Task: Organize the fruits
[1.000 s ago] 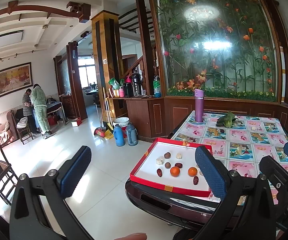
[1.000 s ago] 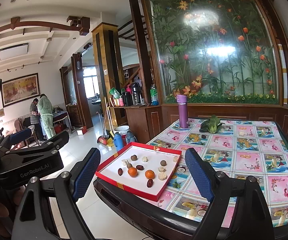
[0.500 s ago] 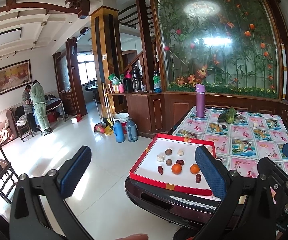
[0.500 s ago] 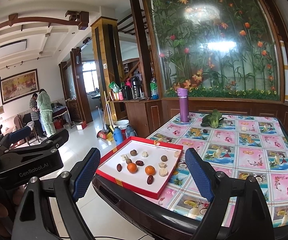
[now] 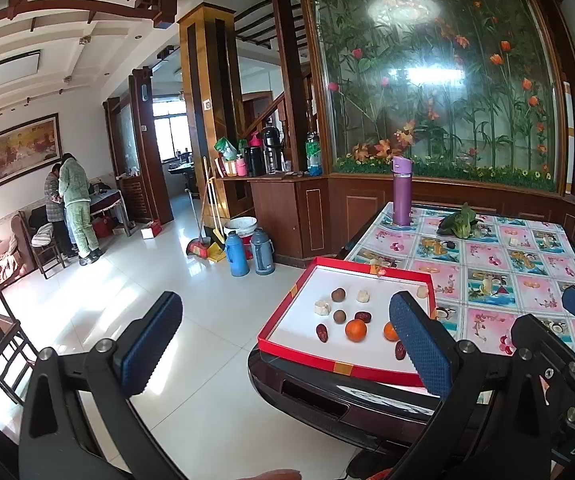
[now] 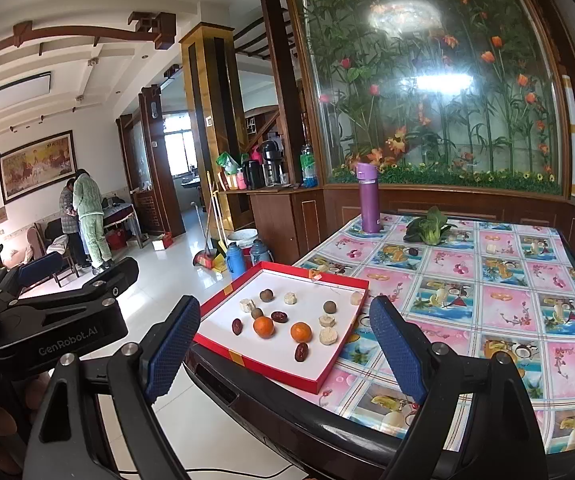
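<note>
Step in hand, as a judgement: hovering short of the table (image 6: 487,280) with both tools, no fruit taken up. Left gripper (image 5: 283,316) spread wide, nothing between its pads. Right gripper (image 6: 285,320) likewise wide apart and empty.

Straight ahead of the right gripper, framed between its two fingers: a red tray (image 6: 271,368) at the near corner of the table. From the left gripper, the same tray (image 5: 327,362) ahead and to the right, partly hidden behind its right finger.

Inside the tray, loose and mixed on the white floor:
- nearest the tools, two oranges (image 6: 264,327) (image 6: 300,331) side by side, not touching
- three dark red dates (image 6: 237,326) (image 6: 279,316) (image 6: 301,352) scattered round the oranges
- farther off, three brown round fruits (image 6: 266,295) (image 6: 257,313) (image 6: 330,307)
- pale chunks (image 6: 247,305) (image 6: 290,298) (image 6: 328,336) dotted among them, one (image 6: 355,299) against the far right wall; kind too small to tell

Kinds not grouped, yet all inside the tray. Could fit gathered and done, or waiting to be sorted by kind; not settled here.

If a pick comes: small round pieces, prone to roll, so a close, level approach from above and a gentle squeeze.

Well beyond the tray: a purple bottle (image 6: 369,200) upright and a leafy green (image 6: 427,230) lying on the cloth.
</note>
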Tool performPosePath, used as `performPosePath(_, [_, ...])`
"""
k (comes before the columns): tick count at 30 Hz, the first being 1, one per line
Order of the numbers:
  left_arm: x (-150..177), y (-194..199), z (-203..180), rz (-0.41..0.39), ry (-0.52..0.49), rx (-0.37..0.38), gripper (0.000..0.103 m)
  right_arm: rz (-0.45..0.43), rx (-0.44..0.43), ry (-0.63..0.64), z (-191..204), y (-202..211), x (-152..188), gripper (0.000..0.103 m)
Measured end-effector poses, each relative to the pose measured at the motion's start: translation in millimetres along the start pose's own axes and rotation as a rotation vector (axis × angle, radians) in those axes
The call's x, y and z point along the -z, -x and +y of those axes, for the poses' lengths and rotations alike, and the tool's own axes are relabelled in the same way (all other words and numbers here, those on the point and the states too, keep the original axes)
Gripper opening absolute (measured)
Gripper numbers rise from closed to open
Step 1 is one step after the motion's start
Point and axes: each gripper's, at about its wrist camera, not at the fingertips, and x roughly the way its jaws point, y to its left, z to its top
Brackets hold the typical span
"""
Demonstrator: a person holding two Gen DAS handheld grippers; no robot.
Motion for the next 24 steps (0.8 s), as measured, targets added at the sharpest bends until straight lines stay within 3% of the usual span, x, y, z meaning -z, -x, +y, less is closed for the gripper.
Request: performPosePath(24, [1,-29,7,0.061,0.014,-0.005,0.103,0.067,0.003,-0.009,3,-25,1,0.087])
